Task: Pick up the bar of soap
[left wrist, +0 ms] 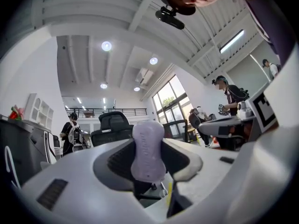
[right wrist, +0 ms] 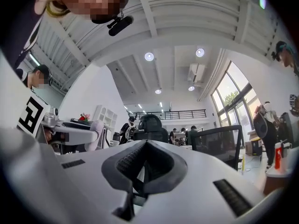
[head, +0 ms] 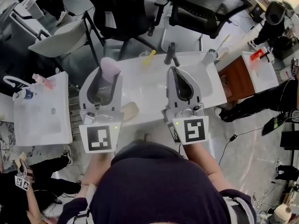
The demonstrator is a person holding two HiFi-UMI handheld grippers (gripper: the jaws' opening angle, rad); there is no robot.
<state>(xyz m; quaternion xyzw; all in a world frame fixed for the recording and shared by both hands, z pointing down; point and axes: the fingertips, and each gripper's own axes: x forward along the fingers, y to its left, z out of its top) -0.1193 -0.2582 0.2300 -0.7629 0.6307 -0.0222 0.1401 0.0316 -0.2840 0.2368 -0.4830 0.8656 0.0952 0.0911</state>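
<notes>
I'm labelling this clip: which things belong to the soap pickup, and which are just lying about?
In the job:
- soap
- left gripper, shut on the soap

Lying about:
- faucet
- cup
- yellow stick
- sink
- right gripper, shut, empty

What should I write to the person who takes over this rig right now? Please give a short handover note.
Left tool: shut on the pale pink, waisted bar of soap, which stands upright between the pads.
Right tool: shut, nothing in it.
Place: both are over the white washbasin.
Done: soap gripped and, it seems, lifted.
Left: probably only to keep the grip steady.
</notes>
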